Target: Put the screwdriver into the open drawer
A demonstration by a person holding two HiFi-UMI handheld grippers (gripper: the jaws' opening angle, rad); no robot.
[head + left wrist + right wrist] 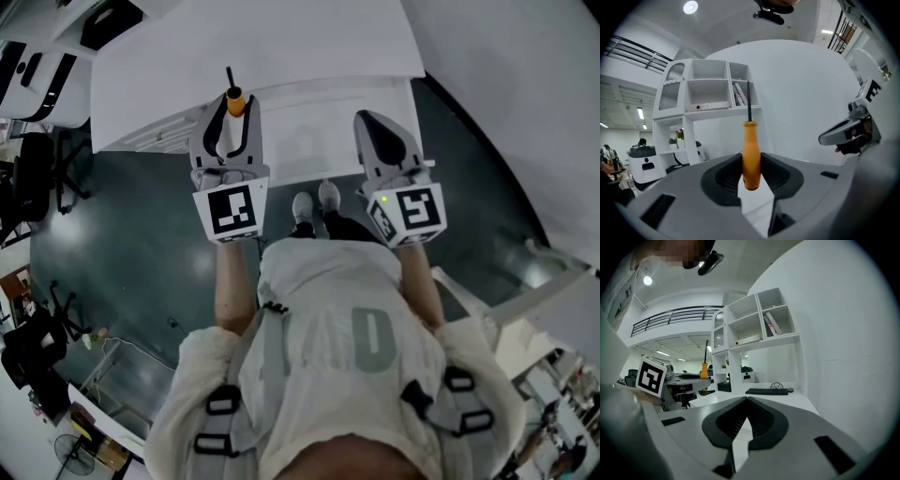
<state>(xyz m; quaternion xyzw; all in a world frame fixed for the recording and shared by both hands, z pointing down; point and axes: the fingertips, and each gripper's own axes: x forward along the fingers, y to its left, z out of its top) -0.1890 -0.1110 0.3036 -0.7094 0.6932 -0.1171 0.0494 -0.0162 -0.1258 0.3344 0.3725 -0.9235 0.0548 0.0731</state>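
Observation:
The screwdriver [233,97] has an orange handle [751,154] and a thin black shaft [749,101] that stands upright. My left gripper [230,111] is shut on the handle, and the handle's butt hangs just below the pads. In the head view it hovers over the left corner of what looks like the open white drawer [305,131]. My right gripper [373,124] is level beside it over the drawer's right side, shut with nothing in it [747,400]. Each gripper shows in the other's view: the right gripper [851,133] and the left gripper [686,378].
A white desk top [262,47] lies beyond the drawer. A white shelf unit [708,93] stands on it against a white wall [843,333]. A black keyboard [768,391] lies on the desk. The person's shoes [314,208] stand on a dark floor.

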